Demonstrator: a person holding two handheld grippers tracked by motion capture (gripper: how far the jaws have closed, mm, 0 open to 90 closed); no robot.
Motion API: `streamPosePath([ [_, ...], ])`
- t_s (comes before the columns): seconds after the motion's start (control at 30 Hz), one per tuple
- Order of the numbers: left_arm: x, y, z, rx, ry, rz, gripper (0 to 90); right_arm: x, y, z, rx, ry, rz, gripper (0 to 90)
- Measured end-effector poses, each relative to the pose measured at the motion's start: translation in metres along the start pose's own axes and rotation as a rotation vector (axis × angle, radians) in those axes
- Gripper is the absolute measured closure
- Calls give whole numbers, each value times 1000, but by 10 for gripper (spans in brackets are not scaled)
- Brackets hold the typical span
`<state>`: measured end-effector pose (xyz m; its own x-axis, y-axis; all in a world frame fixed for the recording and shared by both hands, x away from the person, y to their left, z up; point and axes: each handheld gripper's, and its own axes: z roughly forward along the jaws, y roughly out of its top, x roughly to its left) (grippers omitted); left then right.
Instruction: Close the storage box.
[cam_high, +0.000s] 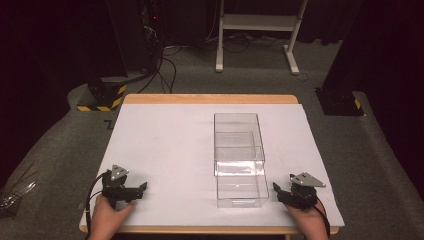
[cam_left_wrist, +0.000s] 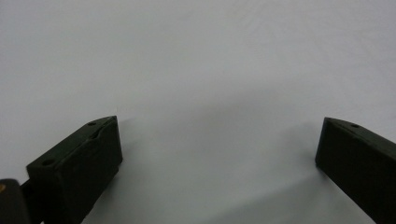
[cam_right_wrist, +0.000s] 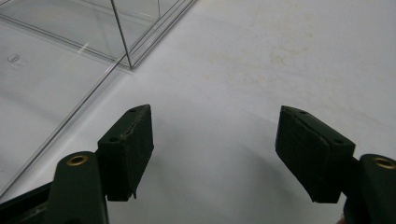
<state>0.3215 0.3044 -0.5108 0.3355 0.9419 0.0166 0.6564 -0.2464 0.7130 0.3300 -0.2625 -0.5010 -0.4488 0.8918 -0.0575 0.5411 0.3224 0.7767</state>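
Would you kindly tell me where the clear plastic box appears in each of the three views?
High view: the clear plastic box stands right of the table's centre.
Left gripper view: white table cover, no box.
Right gripper view: its corner sits upper left.
Shared landmark: the white table cover.

i note a white sheet (cam_high: 170, 150) covering the wooden table (cam_high: 210, 99). beyond it, grey carpet (cam_high: 260, 80) with black cables (cam_high: 165, 70) trailing across. a white stand (cam_high: 257, 22) sits at the back, and a yellow-and-black striped base (cam_high: 102, 97) sits off the table's far left corner.
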Motion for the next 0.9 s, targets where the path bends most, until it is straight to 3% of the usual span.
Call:
streamPosePath([
  [0.57,0,0,0,1,-2,0,6,-1,1,1,11,7,8,294],
  [0.9,0,0,0,0,-2,0,7,-2,-1,-2,-19,12,20,311],
])
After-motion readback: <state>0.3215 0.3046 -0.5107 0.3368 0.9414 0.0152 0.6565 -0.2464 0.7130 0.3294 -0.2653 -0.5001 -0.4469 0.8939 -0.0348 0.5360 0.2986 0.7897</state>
